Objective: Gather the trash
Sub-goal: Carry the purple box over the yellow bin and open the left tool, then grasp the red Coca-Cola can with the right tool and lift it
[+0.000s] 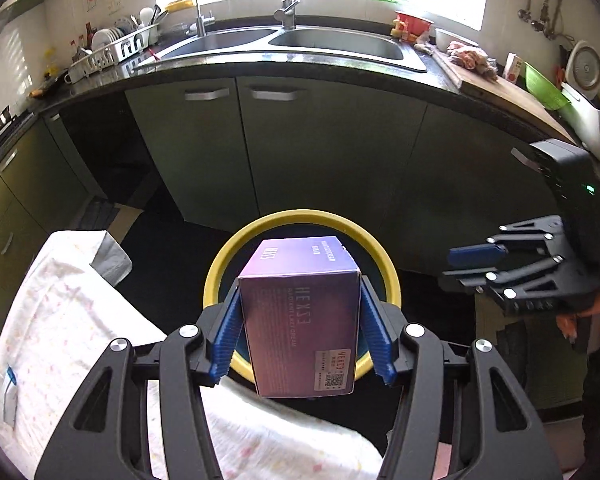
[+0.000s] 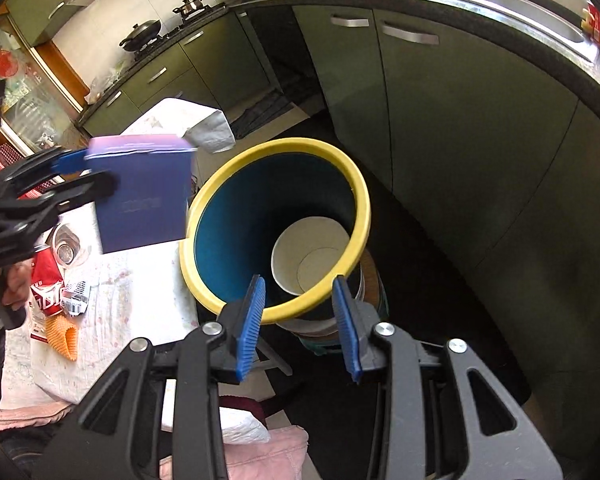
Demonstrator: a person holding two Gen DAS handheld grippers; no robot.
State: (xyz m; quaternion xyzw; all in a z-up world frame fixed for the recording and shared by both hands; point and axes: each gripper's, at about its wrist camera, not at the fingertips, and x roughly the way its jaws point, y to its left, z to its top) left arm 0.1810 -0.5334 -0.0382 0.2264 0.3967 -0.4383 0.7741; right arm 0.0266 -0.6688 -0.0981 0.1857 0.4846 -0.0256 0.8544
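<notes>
My left gripper (image 1: 300, 284) is shut on a purple cardboard box (image 1: 300, 320), and its blue pads press both sides. The box hangs over a yellow-rimmed bin (image 1: 220, 264) with a blue inside. In the right wrist view the box (image 2: 144, 200) is held in the air just left of the bin (image 2: 204, 208), by the left gripper (image 2: 88, 176). A white paper cup (image 2: 312, 252) lies inside the bin. My right gripper (image 2: 298, 280) stands open and empty above the bin's near rim. It also shows at the right of the left wrist view (image 1: 456, 266).
A table with a white patterned cloth (image 2: 140, 288) stands left of the bin, bearing a red can (image 2: 46, 284), a glass (image 2: 66, 250), a crumpled wrapper (image 2: 76, 300), an orange piece (image 2: 64, 336) and a silver bag (image 2: 212, 132). Green cabinets (image 1: 320, 140) and a sink counter (image 1: 280, 68) stand behind.
</notes>
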